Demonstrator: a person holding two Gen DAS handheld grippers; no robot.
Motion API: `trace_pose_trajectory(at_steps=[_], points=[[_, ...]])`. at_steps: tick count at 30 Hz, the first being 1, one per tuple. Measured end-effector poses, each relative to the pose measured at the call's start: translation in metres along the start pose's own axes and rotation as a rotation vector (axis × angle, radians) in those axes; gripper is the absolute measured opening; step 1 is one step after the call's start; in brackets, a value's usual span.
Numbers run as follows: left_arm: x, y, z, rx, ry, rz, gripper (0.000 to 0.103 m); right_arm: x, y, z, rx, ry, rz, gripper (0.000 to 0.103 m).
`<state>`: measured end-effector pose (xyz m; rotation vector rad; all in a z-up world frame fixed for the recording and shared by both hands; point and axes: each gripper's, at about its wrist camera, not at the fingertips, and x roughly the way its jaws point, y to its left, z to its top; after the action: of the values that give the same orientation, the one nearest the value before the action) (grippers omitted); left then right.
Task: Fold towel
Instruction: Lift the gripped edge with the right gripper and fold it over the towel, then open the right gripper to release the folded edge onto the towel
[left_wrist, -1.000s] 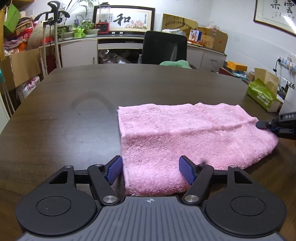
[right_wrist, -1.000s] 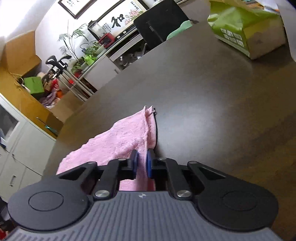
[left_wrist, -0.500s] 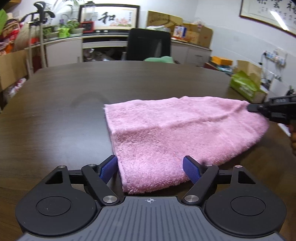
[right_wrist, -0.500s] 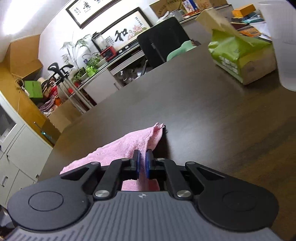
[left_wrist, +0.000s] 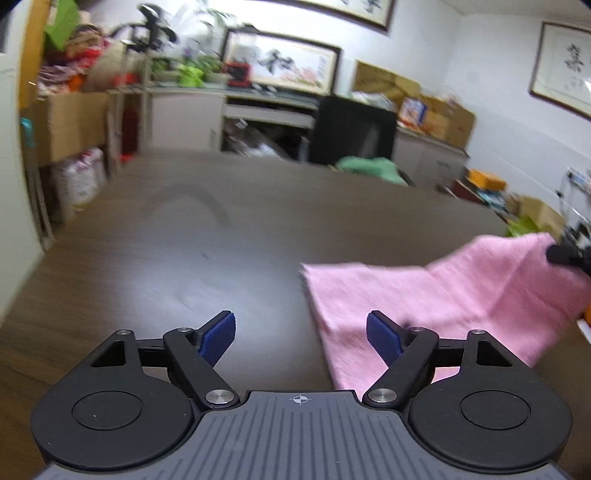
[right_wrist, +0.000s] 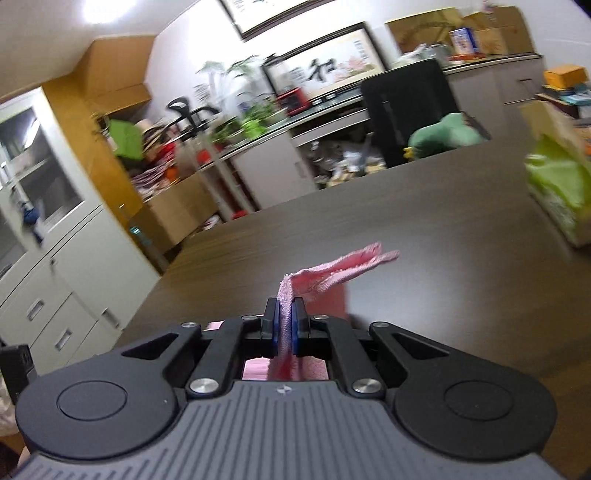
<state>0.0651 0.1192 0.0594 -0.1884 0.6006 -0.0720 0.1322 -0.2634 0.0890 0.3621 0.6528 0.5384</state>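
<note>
I am working at a dark wooden table (left_wrist: 229, 236) in a cluttered office, with one black chair (left_wrist: 352, 133) pulled up at its far side.

My right gripper (right_wrist: 283, 326) is pinching a corner of the single pink towel (left_wrist: 436, 299) between its blue pads (right_wrist: 273, 325), the jaws closed tight on the cloth. That corner is hanging lifted above the table, and a short tail of fabric is sticking out forward and to the right past the fingertips.

My left gripper (left_wrist: 301, 334) is hovering over the table with its jaws standing wide; they have just been opening, and nothing is between them. The towel's near left edge is lying just under and beside its right pad (left_wrist: 382, 338), not gripped.

In the left wrist view the towel is stretching with its long axis running from the near left on the table up toward the right, where the raised corner is meeting the dark tip of my other gripper. Its left part is lying flat; its right part is rising in a slanting sheet.

One green packet (right_wrist: 557, 184) is sitting at the table's right edge.
</note>
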Motion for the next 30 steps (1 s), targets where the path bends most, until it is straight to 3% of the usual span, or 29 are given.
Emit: trace_pose_trajectory(at_steps=[7,13,18,26,30], points=[[-0.018,0.031,0.012,-0.103,-0.073,0.024,0.088,0.053,0.049,-0.011,-0.056,0.112,0.041,0.006],[-0.009,0.038,0.011,-0.130,-0.023,0.039,0.088,0.097,0.085,-0.032,-0.128,0.205,0.035,0.006],[-0.001,0.031,0.007,-0.100,0.022,0.052,0.088,0.101,0.099,-0.045,-0.172,0.224,0.014,0.006],[0.005,0.029,-0.001,-0.098,0.079,0.090,0.088,0.078,0.114,-0.036,-0.203,0.160,0.045,0.007],[0.006,0.034,-0.002,-0.114,0.092,0.108,0.088,0.100,0.122,-0.047,-0.222,0.222,0.033,0.008]])
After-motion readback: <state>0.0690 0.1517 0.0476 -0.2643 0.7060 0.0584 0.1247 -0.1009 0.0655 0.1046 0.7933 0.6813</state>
